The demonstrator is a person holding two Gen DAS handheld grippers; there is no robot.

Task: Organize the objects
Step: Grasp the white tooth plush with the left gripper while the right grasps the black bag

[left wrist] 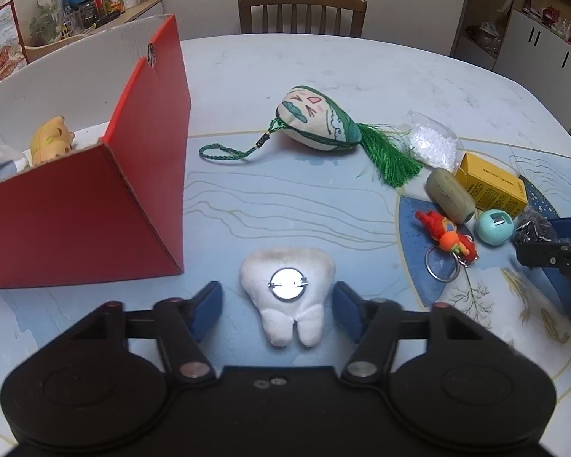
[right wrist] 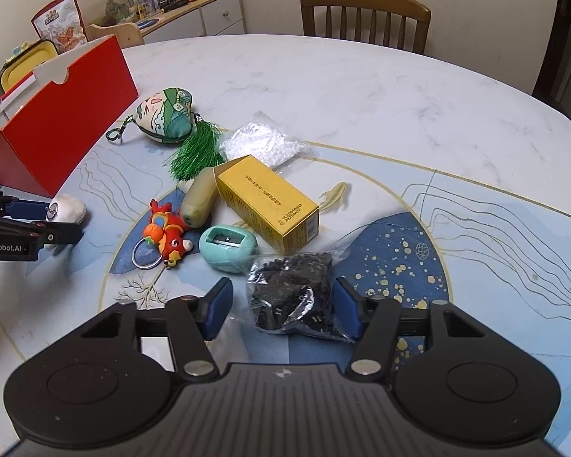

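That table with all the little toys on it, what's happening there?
A person is tidying small items into the red box, using two handheld grippers. The left gripper is open around a plush tooth; the right gripper is open around a bag of black bits. Neither is lifted yet.

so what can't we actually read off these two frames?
- Red box contents: left wrist view, near wall hides all but a yellow toy.
- Yellow carton print: right wrist view, too small.
- Black-bits bag: left wrist view, partly hidden by right tongs.
- Tooth plush: right wrist view, partly behind left tongs.
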